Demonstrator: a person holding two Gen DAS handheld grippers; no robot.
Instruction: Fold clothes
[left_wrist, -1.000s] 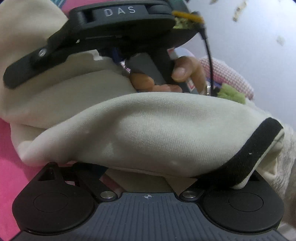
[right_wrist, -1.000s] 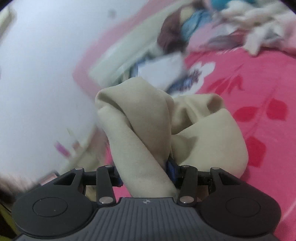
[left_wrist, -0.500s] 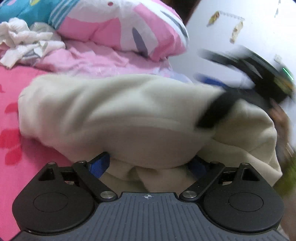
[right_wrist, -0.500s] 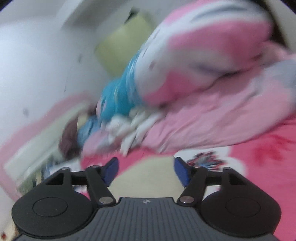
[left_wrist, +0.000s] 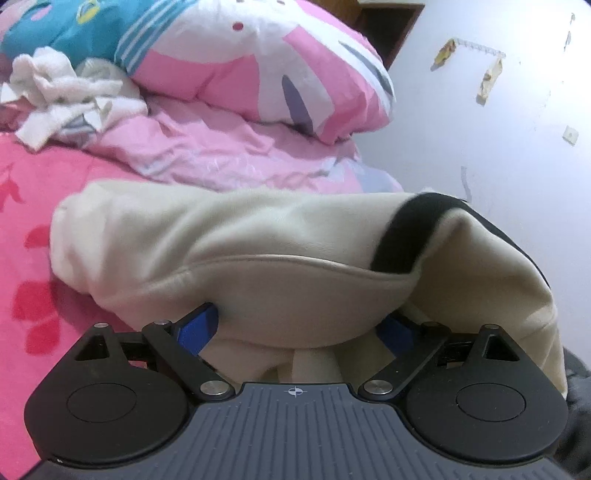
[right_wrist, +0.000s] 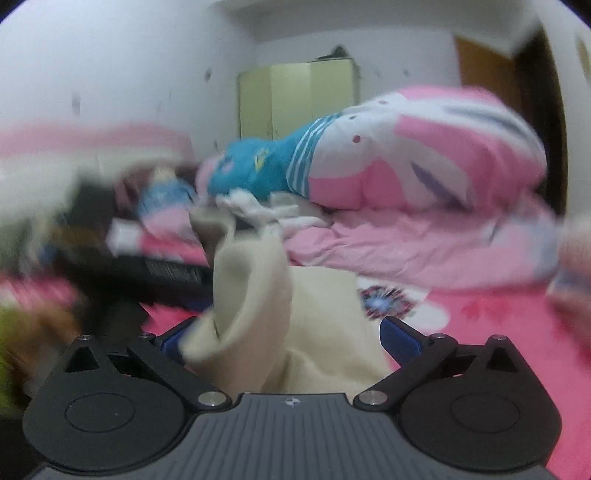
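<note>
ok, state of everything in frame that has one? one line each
Cream fleece garment with black trim: bunched on the pink floral bed cover, not folded flat.
Left hand-held gripper: open, cream fabric between the blue pads.
Right hand-held gripper: jaws opening, cloth loose between them.
Pale green wardrobe: doors closed.
White crumpled clothes: unfolded heap.

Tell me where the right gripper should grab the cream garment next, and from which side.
Judging by the pose, take the cream garment at its black-trimmed edge, coming in from the right of the left wrist view. That edge stands up as a firm, raised rim, while the rest is a slack heap. The right gripper is opening, its pads not pressing the cloth.
</note>
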